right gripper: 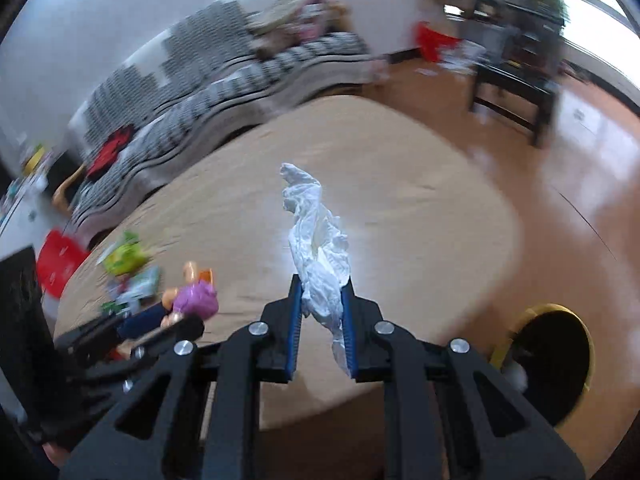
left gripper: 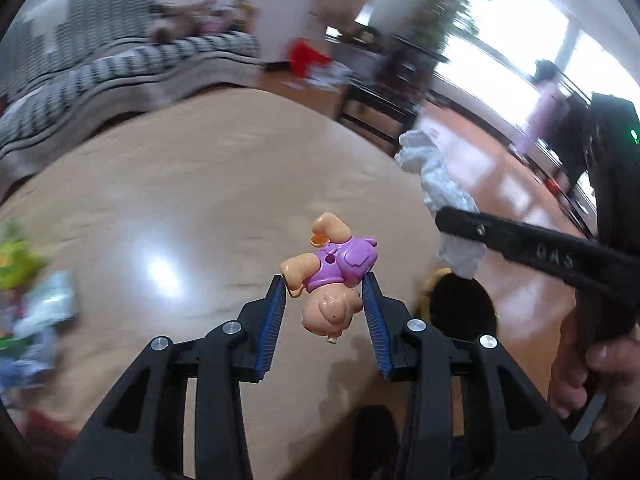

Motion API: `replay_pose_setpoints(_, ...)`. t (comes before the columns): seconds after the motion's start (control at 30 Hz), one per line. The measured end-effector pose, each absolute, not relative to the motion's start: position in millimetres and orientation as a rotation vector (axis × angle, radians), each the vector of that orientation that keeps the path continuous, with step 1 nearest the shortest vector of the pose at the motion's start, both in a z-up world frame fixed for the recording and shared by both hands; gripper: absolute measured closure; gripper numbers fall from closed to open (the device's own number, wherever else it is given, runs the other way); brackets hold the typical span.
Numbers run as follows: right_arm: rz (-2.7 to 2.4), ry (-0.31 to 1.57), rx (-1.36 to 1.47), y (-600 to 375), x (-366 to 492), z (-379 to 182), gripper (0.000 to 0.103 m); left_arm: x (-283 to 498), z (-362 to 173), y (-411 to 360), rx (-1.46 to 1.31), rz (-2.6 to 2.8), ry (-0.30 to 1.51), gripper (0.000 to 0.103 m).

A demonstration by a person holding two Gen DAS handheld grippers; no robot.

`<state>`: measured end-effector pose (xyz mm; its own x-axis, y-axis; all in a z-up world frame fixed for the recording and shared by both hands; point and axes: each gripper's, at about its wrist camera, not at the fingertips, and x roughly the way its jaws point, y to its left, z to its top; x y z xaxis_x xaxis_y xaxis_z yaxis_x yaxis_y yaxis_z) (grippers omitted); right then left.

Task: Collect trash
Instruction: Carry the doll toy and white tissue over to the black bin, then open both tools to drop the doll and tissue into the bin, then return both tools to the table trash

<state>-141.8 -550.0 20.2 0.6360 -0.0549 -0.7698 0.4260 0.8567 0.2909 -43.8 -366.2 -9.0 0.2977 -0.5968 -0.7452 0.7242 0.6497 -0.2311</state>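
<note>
A small plastic toy figure [left gripper: 330, 280], peach with a purple top, is clamped between the blue pads of my left gripper [left gripper: 325, 286] above the beige table [left gripper: 200, 184]. My right gripper [right gripper: 322, 292] is shut on a crumpled white tissue [right gripper: 316, 236] that sticks up past its fingertips. In the left wrist view the right gripper [left gripper: 460, 224] comes in from the right with the tissue [left gripper: 432, 168], held by a hand [left gripper: 592, 376]. A round bin with a black liner and yellow rim [right gripper: 556, 356] stands on the floor beyond the table's right edge; it also shows as a dark opening [left gripper: 464, 304] in the left view.
More litter and a green wrapper [right gripper: 124, 258] lie on the table's left part. A striped sofa [right gripper: 224, 92] runs behind the table. A black stool [right gripper: 516, 92] stands on the wooden floor at the back right. A red item [right gripper: 60, 260] sits at the left.
</note>
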Motion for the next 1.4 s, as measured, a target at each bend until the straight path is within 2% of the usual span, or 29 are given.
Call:
replay_pose_setpoints(0.2,-0.540,0.879,0.621,-651,-233,-17,0.084,-102,-57,-477,0.238,-1.064,0.989,0.064)
replay_pose_setpoints(0.43,-0.706,0.932,0.839,-727,-297,-62,0.084,-145,-134,-557,0.304,-1.178,1.140,0.064)
replay_pose_setpoints(0.6,-0.740,1.002,0.903,-746,-307,-89,0.084,-157,-167,-584,0.335,-1.230,1.203,0.064)
replay_pose_setpoints(1.0,-0.797,1.002,0.935,-751,-309,-90,0.084,-169,-186,-604,0.331,-1.271,1.257,0.064)
replay_pose_setpoints(1.07,-0.809,1.002,0.928,-751,-311,-89,0.082,-173,-185,-603,0.334,-1.281,1.253,0.058)
replay_pose_setpoints(1.1,-0.820,1.002,0.922,-752,-311,-88,0.076,-174,-184,-602,0.335,-1.286,1.245,0.049)
replay_pose_setpoints(1.13,-0.827,1.004,0.918,-751,-310,-88,0.060,-174,-183,-600,0.333,-1.284,1.238,0.039)
replay_pose_setpoints(1.17,-0.833,1.004,0.917,-750,-310,-87,0.048,-173,-182,-599,0.328,-1.283,1.227,0.037)
replay_pose_setpoints(1.2,-0.840,0.997,0.916,-750,-311,-86,0.026,-173,-180,-599,0.326,-1.281,1.222,0.035)
replay_pose_setpoints(1.4,-0.849,0.962,0.910,-747,-310,-80,0.025,-158,-165,-589,0.294,-1.250,1.204,0.031)
